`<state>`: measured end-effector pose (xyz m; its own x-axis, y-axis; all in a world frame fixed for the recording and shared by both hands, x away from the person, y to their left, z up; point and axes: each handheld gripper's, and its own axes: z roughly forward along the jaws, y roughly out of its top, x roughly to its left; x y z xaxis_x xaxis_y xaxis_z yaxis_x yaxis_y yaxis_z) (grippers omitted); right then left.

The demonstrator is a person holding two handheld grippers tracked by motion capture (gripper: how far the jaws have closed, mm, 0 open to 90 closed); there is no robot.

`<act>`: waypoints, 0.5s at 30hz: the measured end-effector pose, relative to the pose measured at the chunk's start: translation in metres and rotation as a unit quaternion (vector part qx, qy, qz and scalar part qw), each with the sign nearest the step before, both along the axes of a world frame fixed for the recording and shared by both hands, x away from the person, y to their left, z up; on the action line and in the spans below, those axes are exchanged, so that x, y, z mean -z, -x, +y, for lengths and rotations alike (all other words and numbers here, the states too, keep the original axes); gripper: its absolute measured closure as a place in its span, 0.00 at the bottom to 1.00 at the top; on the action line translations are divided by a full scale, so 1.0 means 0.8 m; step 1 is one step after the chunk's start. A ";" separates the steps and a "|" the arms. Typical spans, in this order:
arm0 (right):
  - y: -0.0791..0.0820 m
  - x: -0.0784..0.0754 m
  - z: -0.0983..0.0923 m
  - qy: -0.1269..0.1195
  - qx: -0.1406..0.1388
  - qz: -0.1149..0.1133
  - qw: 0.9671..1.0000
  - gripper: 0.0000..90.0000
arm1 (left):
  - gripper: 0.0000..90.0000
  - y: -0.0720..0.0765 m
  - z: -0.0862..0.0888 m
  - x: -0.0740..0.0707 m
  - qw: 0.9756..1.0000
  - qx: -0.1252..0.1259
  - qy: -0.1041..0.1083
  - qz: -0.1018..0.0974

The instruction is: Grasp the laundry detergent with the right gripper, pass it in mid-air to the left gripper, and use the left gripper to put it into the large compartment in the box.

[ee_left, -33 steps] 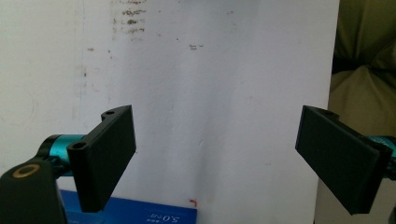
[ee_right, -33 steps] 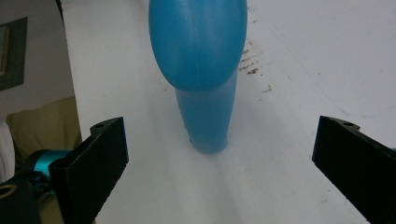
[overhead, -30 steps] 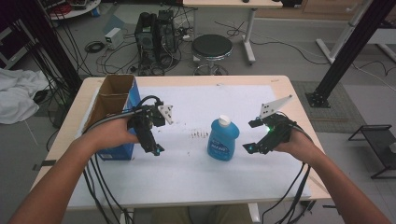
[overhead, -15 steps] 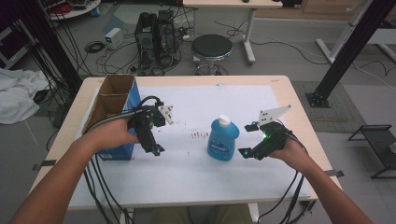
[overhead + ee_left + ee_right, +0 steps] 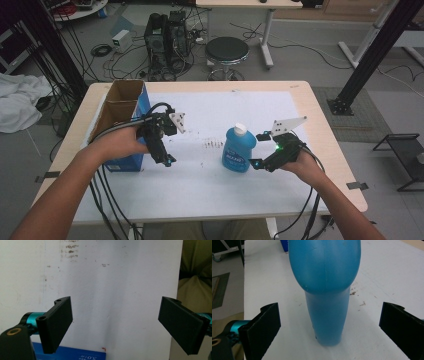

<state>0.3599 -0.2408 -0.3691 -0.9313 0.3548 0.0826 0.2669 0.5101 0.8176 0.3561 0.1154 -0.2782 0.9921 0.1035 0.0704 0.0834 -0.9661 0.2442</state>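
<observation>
Table, left to right: box at left edge; left gripper, jaws wide apart, empty, just beside box; blue bottle upright near centre; right gripper, jaws spread wide, flanking bottle base without touching.

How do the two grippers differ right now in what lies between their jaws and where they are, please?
The right gripper has the blue bottle standing between its jaws, untouched; the left gripper has bare white table cover between its jaws. The right gripper sits beside the bottle; the left gripper sits beside the blue box. Both are open.
</observation>
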 end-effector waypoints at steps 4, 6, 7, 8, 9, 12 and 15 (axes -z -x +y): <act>-0.002 0.004 0.005 0.000 0.000 0.002 1.000 0.03 | 0.14 0.000 0.000 0.000 1.000 -0.001 0.002 -0.001; -0.003 0.007 0.007 -0.001 -0.001 0.001 1.000 0.03 | 0.14 0.000 0.000 0.000 1.000 -0.001 -0.001 0.000; -0.003 0.008 0.009 -0.005 0.000 0.005 1.000 0.03 | 0.14 0.000 0.000 0.000 1.000 -0.001 -0.001 0.000; -0.003 0.010 0.010 -0.006 -0.003 0.005 1.000 0.03 | 0.14 -0.001 0.000 0.000 1.000 -0.001 -0.002 0.000; -0.004 0.012 0.011 -0.007 -0.003 0.002 1.000 0.03 | 0.14 -0.001 0.000 0.001 1.000 -0.001 -0.001 0.001; -0.005 0.015 0.015 -0.008 -0.002 0.006 1.000 0.03 | 0.14 -0.001 0.000 0.001 1.000 0.000 0.000 0.000; -0.007 0.018 0.019 -0.014 -0.001 0.004 1.000 0.03 | 0.14 -0.001 0.000 0.001 1.000 -0.002 0.001 0.001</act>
